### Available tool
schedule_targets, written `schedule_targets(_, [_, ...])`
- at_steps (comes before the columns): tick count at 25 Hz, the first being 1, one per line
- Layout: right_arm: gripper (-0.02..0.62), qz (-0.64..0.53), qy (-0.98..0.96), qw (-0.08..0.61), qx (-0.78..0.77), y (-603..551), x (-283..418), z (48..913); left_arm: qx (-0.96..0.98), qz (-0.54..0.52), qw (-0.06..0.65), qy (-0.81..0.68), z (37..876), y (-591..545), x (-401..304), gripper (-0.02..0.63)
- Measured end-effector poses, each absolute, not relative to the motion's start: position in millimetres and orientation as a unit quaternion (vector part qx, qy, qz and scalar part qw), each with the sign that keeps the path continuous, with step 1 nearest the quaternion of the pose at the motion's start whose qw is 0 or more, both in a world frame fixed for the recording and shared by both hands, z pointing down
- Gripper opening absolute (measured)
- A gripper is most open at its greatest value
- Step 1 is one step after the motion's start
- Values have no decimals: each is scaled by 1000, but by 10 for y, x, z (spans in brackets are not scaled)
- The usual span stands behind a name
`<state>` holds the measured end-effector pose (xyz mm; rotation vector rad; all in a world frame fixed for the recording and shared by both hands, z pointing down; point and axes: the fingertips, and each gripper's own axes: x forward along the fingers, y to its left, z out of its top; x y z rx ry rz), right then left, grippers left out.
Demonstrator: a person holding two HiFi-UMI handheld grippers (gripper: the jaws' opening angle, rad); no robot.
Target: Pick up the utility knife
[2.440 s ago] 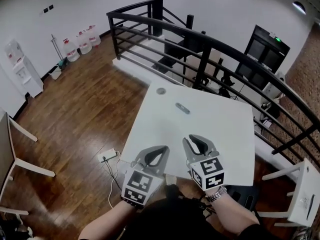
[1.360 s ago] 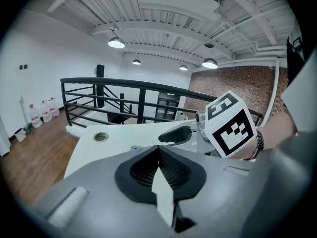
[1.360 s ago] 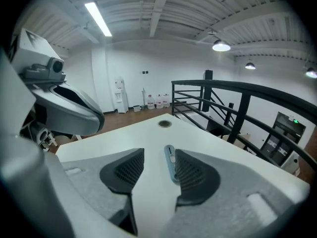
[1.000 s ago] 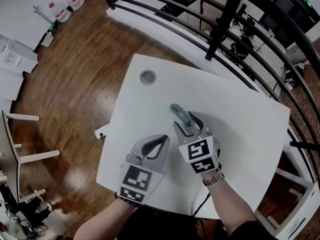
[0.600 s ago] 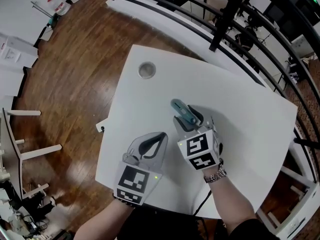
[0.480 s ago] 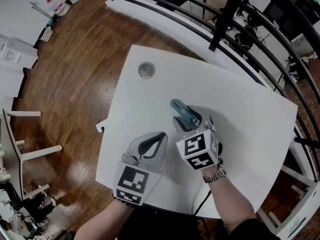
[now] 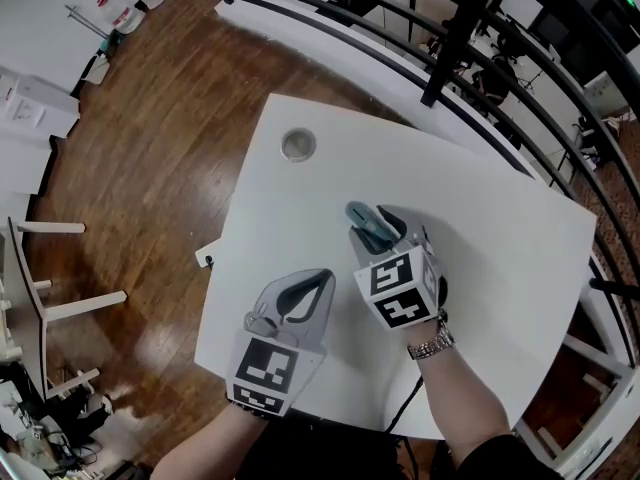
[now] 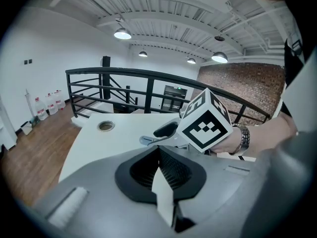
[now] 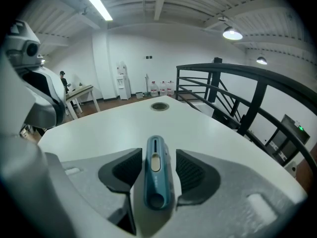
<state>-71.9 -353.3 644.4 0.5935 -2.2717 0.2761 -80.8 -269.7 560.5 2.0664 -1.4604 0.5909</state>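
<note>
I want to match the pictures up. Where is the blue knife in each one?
Head view: the utility knife lies mid-table, between the right gripper's parted jaws.
Left gripper view: only a greyish tip, probably the knife, pokes out left of the right gripper.
Right gripper view: lower middle, a jaw on either side.
Shared landmark: the round hole in the table, seen at and.

Head view: high above both claws, facing steeply down at the white table (image 7: pixel 500 218). Left gripper view: tight behind the left gripper (image 8: pixel 159 150), looking along its jaws past the right gripper (image 7: pixel 378 226) toward the railing (image 8: pixel 148 76). Right gripper view: equally tight, along its own jaws. All share the table's grommet hole (image 7: pixel 298 145) ahead of the claws.
</note>
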Motion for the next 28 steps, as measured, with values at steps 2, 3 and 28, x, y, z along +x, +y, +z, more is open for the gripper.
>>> schedule_targets(2, [204,112,-889,382,228,-3553,-732,6462,764,219,269,-545,5610,-2714,-833,17])
schedule_targets(3, [202,112,-889,382,227,-3561,-735,6463,762,219,270,-546,5616,-2723,-848,17])
schedule_targets(28, [129,93,-890,367,254,-3216,-613,5879,786,206,238,-533,5189,-2545,-773,17])
